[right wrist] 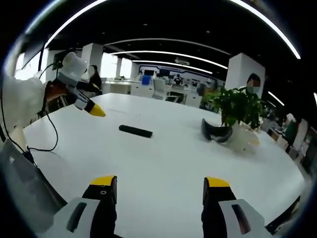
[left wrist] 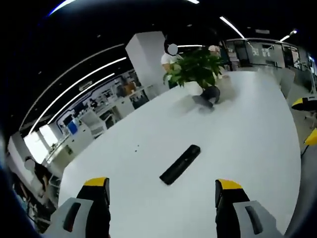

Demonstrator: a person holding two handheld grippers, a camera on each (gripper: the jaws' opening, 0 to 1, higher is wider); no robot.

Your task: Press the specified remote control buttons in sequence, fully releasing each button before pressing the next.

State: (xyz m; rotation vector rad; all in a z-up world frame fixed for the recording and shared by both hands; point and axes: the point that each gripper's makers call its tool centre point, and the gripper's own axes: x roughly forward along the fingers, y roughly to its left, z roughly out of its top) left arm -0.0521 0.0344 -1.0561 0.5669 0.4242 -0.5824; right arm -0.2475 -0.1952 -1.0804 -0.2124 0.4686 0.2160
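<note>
A wide white table (left wrist: 237, 129) spreads under both my grippers, with a leafy potted plant (left wrist: 195, 67) standing at its far side and a dark curved object (right wrist: 216, 133) lying just beside the pot. The black remote control (left wrist: 180, 164) lies flat on the bare tabletop, well short of the plant and apart from everything else. My left gripper (left wrist: 162, 191) hangs above the table with jaws spread wide, the remote just ahead between them and untouched, while my right gripper (right wrist: 161, 187) is likewise spread, holding nothing.

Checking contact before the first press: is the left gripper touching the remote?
No: the left gripper is open, apart from the remote lying on the white table.
</note>
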